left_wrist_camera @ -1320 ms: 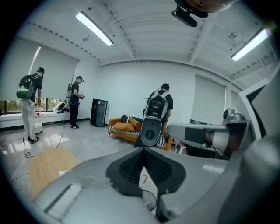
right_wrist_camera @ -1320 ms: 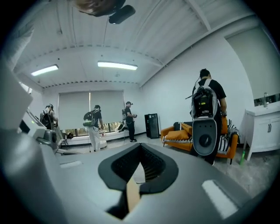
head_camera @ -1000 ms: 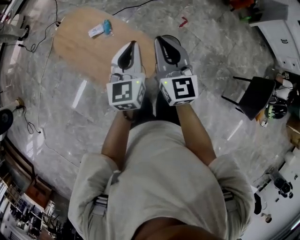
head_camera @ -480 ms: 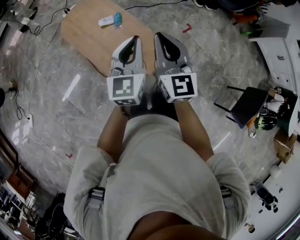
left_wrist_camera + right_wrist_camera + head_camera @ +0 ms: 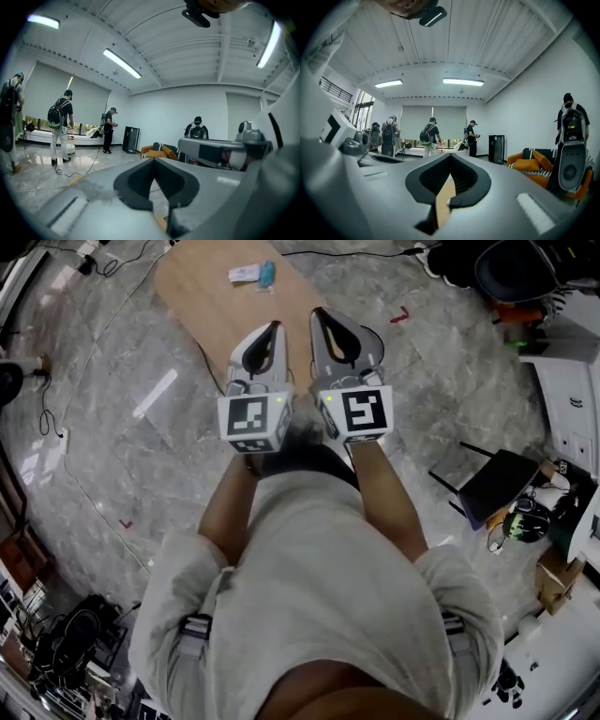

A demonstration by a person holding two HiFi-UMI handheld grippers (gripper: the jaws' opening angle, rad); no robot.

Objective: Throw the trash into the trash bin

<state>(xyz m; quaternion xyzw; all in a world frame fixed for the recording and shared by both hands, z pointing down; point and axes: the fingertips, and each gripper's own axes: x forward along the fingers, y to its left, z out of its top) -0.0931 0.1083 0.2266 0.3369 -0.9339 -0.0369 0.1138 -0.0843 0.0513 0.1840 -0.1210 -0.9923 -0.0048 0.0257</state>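
On the oval wooden table (image 5: 220, 296) at the top of the head view lie a white wrapper (image 5: 246, 275) and a small blue piece of trash (image 5: 268, 276). I hold both grippers side by side, about level, over the table's near end and short of the trash. My left gripper (image 5: 274, 327) is shut with nothing in it, its tips meeting in its own view (image 5: 154, 159). Beside it, my right gripper (image 5: 317, 314) is shut and empty too (image 5: 450, 154). A dark round rim (image 5: 374, 335) shows behind the right gripper; I cannot tell whether it is the bin.
Grey marble floor all round, with cables (image 5: 56, 418) at the left and a red mark (image 5: 399, 313). A black chair (image 5: 494, 486) and white furniture (image 5: 567, 390) stand at the right. Several people (image 5: 427, 136) and an orange sofa (image 5: 532, 165) are across the room.
The table and its trash have shifted from the upper left towards the top centre of the head view. Both grippers keep their side-by-side pose, still shut.
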